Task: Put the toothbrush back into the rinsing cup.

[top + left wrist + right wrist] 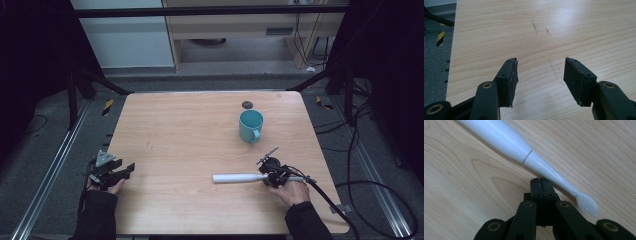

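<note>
A white electric toothbrush (506, 138) lies flat on the wooden table (185, 140), its slim neck passing just beyond the tips of the right gripper (541, 181), whose jaws are pressed together on nothing; the bristle head (587, 205) sits just to the side of those tips, the thick handle running away from them; a teal mug (250, 125) stands upright farther ahead of that gripper, well apart; the left gripper (540, 68), jaws spread over bare wood, waits far off to the side. The step appears to be the approach to the brush; next the jaws likely must open and straddle the neck. The right gripper view reveals the bristles; the high view alone takes in the mug.
</note>
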`<state>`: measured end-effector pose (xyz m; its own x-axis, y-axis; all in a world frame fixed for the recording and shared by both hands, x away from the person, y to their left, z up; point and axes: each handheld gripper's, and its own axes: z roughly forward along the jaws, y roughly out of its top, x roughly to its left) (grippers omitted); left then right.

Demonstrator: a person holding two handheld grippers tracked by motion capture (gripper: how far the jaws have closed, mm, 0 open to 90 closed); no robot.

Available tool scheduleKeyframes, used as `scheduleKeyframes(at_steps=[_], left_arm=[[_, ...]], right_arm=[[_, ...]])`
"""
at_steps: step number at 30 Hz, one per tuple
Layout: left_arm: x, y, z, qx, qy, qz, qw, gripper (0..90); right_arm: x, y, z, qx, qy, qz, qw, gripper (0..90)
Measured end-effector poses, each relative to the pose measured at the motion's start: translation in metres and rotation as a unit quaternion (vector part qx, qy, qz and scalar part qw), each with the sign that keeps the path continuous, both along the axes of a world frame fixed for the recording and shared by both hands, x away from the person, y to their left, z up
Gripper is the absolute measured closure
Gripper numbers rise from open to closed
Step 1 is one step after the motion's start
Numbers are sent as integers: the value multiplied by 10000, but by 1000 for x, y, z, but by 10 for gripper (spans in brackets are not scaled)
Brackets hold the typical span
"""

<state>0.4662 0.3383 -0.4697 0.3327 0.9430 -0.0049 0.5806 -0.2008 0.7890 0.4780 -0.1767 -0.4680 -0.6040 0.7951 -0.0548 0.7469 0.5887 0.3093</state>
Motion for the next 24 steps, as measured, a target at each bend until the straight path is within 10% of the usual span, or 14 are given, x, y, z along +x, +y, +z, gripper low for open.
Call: scheduleKeyframes(at_steps=[24], left_arm=[[0, 0, 0, 12, 4, 2, 10000, 444]], right_arm=[[29, 0, -2, 258, -234, -224, 9991, 900]])
